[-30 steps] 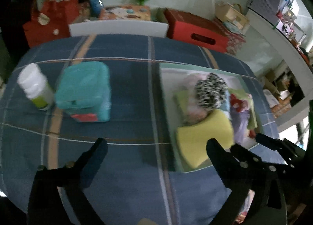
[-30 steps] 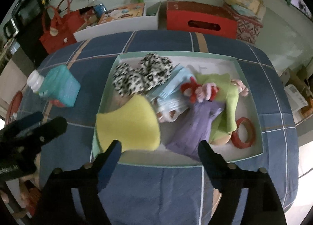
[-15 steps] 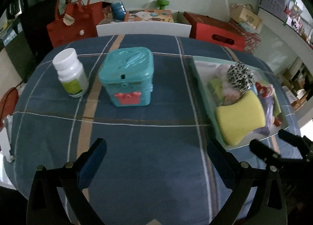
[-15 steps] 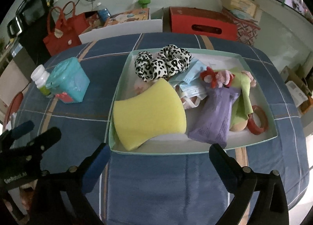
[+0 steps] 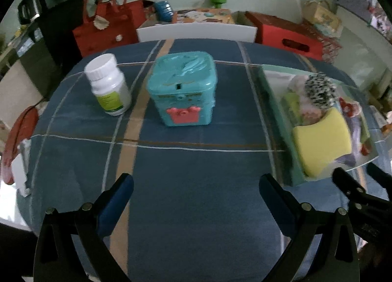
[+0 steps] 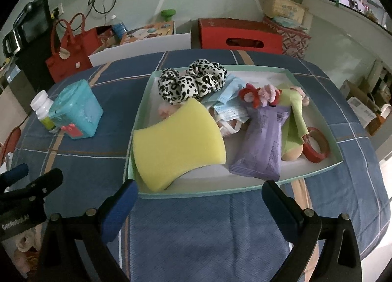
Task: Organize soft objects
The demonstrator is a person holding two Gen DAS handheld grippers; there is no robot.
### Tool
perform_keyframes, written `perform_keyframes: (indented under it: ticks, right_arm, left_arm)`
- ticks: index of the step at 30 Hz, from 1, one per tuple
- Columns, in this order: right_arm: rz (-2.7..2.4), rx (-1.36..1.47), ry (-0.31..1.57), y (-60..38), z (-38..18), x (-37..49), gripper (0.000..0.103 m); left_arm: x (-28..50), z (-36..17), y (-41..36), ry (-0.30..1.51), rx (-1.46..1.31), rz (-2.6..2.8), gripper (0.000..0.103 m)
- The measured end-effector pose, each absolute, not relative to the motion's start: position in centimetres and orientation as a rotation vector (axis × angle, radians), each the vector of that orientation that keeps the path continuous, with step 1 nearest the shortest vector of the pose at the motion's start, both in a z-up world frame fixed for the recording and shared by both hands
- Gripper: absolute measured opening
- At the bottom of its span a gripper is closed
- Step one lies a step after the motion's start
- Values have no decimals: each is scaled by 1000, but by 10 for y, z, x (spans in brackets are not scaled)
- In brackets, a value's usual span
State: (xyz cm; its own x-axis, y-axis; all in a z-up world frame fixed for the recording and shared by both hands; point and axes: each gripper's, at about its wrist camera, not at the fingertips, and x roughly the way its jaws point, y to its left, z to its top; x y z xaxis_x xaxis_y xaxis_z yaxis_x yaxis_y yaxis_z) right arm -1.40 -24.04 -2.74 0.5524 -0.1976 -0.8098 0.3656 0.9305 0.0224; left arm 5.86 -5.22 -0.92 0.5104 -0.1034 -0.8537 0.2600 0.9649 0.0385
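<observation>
A pale green tray [image 6: 196, 193] on the blue checked tablecloth holds a yellow sponge [image 6: 178, 145], two leopard-print scrunchies [image 6: 193, 82], a blue face mask [image 6: 227, 103], a purple packet [image 6: 262, 145], a green-dressed doll [image 6: 294, 115] and a red tape ring [image 6: 316, 145]. My right gripper [image 6: 197, 205] is open and empty just in front of the tray's near rim. My left gripper [image 5: 196, 196] is open and empty over bare cloth, left of the tray [image 5: 279, 120]; the sponge [image 5: 321, 142] shows at its right.
A teal plastic box [image 5: 183, 91] and a white pill bottle [image 5: 107, 86] stand on the left half of the table. Behind the table are a white panel [image 5: 196, 32], a red bag [image 5: 105, 27] and a red crate [image 5: 286, 34].
Both grippers have drawn back toward the table's near edge and risen; the tray and box look farther away. Nothing on the table has moved.
</observation>
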Motion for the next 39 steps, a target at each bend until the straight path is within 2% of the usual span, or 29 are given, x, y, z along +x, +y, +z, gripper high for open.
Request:
perform_keyframes:
  ticks: [39]
  right_arm:
    - [-404,188,933,-245,-34,-15,102]
  left_arm:
    - [63,-18,-52,1029,225,-144,102]
